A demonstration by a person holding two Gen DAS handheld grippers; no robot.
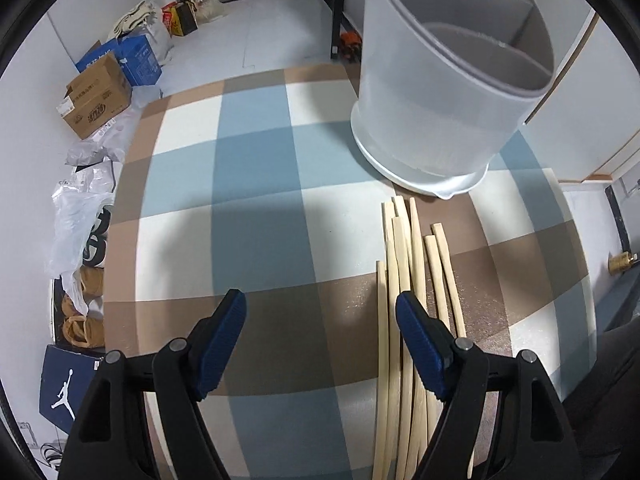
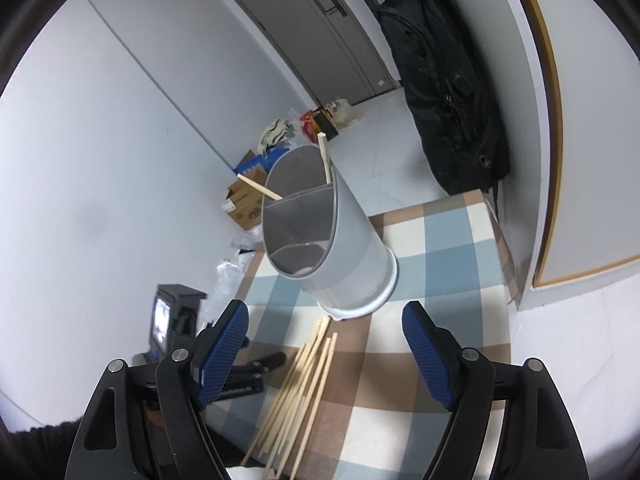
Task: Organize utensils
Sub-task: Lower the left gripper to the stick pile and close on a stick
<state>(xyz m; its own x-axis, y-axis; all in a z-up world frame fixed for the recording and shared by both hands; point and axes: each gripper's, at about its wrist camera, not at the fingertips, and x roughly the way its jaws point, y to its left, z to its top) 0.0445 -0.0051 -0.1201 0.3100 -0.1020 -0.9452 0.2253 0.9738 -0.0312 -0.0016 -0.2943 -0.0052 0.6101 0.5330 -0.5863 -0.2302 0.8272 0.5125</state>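
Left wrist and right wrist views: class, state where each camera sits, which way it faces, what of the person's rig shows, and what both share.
Left wrist: on the left gripper, low over the checked tablecloth, facing the utensil holder; open blue fingers show.
Right wrist: on the right gripper, higher, tilted, facing the utensil holder and door; open fingers show.
Shared: holder, loose chopsticks, tablecloth.

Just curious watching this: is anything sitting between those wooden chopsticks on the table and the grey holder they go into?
Nothing visible. Only bare checked tablecloth separates the loose chopsticks from the grey utensil holder, whose open top already holds two sticks.
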